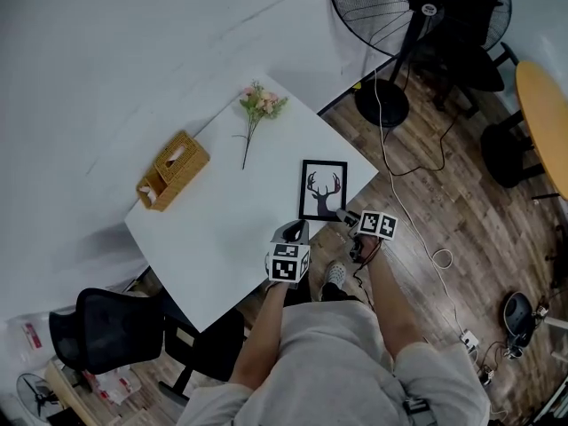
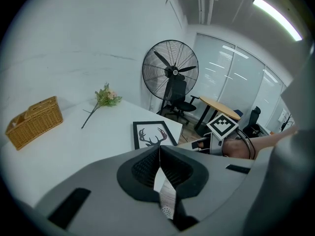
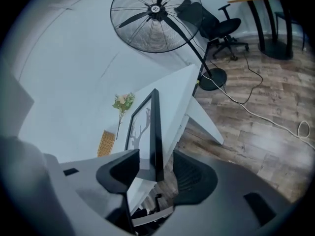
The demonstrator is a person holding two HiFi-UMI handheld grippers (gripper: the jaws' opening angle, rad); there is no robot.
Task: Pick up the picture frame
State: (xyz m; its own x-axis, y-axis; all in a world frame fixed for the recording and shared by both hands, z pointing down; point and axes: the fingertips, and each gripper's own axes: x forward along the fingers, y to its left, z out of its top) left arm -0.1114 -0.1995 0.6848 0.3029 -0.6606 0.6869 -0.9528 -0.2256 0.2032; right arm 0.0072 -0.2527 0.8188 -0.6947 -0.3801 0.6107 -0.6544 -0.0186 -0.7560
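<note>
The picture frame [image 1: 322, 190] is black with a deer-antler print and lies flat near the right corner of the white table [image 1: 222, 229]. My right gripper [image 1: 344, 217] is at the frame's near edge. In the right gripper view the frame's edge [image 3: 154, 132] runs between the wide-apart jaws of that gripper [image 3: 158, 161], with a gap on the right side, so it stands open. My left gripper [image 1: 295, 230] hovers over the table's edge just left of the frame. In the left gripper view the frame [image 2: 152, 134] lies beyond that gripper [image 2: 160, 149], whose pads meet, holding nothing.
A wicker basket [image 1: 173, 171] and a flower sprig [image 1: 257, 109] sit farther back on the table. A standing fan [image 1: 408, 25] and cables [image 1: 426, 229] are on the wood floor to the right. A black chair [image 1: 115, 327] stands at the near left.
</note>
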